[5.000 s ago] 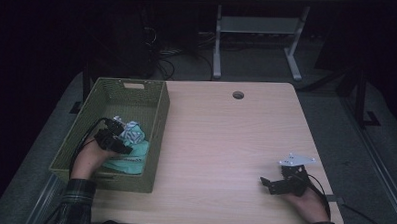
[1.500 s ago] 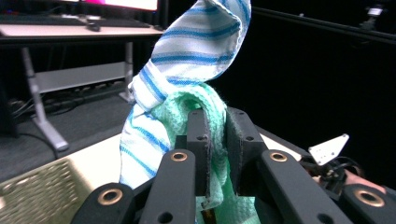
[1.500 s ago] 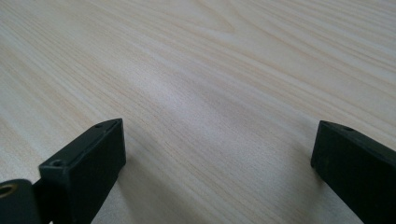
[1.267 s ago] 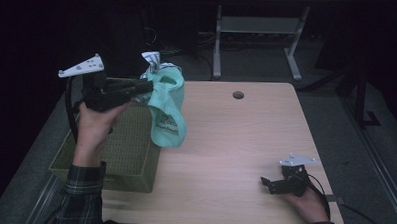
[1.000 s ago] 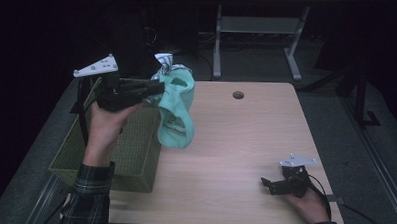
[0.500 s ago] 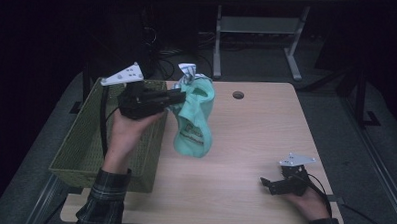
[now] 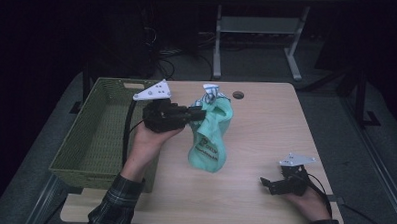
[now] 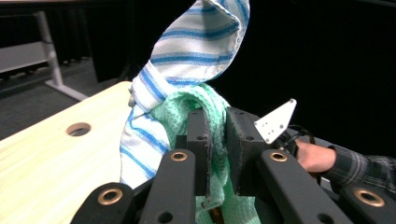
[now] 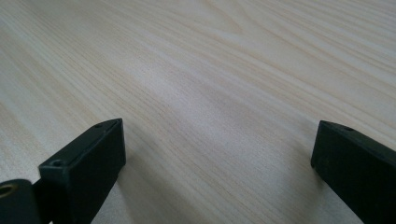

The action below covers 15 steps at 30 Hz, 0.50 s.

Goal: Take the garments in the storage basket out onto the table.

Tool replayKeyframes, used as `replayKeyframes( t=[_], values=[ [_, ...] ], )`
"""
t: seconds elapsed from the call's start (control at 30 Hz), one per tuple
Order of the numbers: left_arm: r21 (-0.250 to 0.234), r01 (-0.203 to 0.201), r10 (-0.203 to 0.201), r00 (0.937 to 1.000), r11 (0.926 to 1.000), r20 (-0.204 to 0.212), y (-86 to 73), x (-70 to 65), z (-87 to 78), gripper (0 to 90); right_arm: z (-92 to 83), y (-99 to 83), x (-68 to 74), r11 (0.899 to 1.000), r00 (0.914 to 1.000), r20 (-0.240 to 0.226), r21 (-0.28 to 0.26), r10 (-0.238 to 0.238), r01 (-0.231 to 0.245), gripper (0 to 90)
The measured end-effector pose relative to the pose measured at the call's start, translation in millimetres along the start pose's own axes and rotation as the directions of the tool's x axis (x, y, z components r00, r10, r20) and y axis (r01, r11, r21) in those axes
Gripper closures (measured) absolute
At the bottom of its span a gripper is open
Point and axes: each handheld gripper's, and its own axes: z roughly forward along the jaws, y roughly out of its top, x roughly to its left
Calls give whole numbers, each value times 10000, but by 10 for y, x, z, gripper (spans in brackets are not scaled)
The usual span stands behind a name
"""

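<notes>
Wooden table [image 7: 266,129], green cloth [image 7: 209,142] mid-table in left gripper [image 7: 199,113], basket [image 7: 85,153] beside.

Two cloths are hanging pinched in the left hand-held black two-jaw gripper [image 7: 199,113]: one mint-green waffle-weave cloth [image 7: 209,137] and one white cloth with blue stripes [image 8: 187,60], the striped one sticking up above the jaws. One olive-green woven rectangular basket [image 7: 98,133] is sitting just behind and beside that gripper. One pale wooden table [image 7: 266,129] is lying under both. Two grippers in all; the right hand-held black two-jaw gripper [image 7: 269,184] is resting on the table, jaws spread wide.
</notes>
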Motion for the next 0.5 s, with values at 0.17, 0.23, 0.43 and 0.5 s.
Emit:
replayKeyframes(
  t=[0.17, 0.23, 0.43, 0.5],
  values=[
    [180, -292, 286, 9991, 9994, 315, -58, -54, 101, 800, 2, 0, -5, 10000, 10000, 0, -36, -70, 70, 27],
    [269, -374, 363, 9985, 9989, 413, -72, -71, 119, 800, 2, 0, -5, 10000, 10000, 8, -32, -72, 72, 27],
    [344, -633, 614, 9966, 9974, 544, -101, -88, 161, 800, -4, -7, 0, 10000, 10000, 75, -40, -36, 36, 27],
    [470, -724, 700, 9963, 9963, 499, -143, -79, 211, 800, -9, -12, 6, 10000, 10000, 99, -41, -9, 10, 27]
  ],
)
